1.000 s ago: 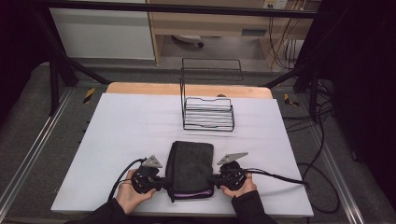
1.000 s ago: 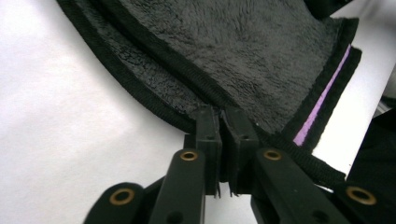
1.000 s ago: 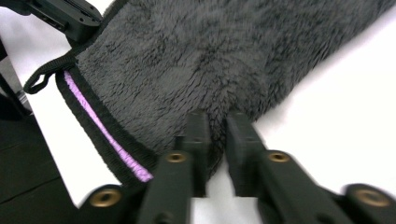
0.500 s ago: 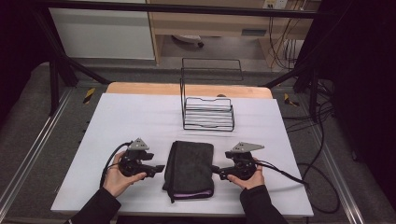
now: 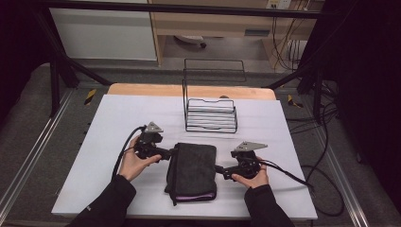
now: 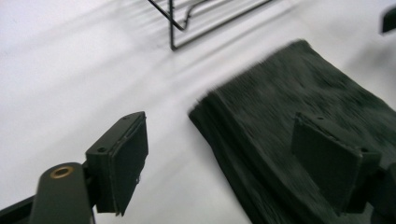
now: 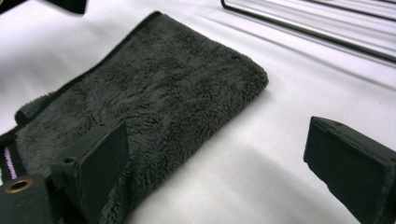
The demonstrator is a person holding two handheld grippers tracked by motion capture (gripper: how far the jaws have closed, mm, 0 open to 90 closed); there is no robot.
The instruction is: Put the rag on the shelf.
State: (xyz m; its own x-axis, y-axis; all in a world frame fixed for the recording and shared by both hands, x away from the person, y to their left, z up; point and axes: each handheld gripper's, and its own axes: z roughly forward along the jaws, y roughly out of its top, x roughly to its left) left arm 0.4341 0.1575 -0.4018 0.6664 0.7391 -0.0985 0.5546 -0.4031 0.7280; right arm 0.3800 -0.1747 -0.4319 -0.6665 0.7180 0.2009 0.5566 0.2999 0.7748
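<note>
Here, towel: a dark grey folded fleecy towel (image 5: 192,170) with a purple edge at its near end lies flat on the white table top (image 5: 118,123), near the front edge, between the two grippers.
Edges and room: bare table lies open to the left and right of the towel; the black wire rack (image 5: 210,113) stands well apart behind it.
Left gripper (image 5: 170,153): jaws wide apart after just opening, nothing between the pads, tips at the towel's far left corner.
Right gripper (image 5: 218,169): jaws also spread after just opening, grasping nothing, tips just beside the towel's right edge.
Hands: both forearms come from the near edge, grippers level, pointing inward.
Change: a second ago both grippers pinched the towel's near corners; now the left one sits farther up the table.
</note>
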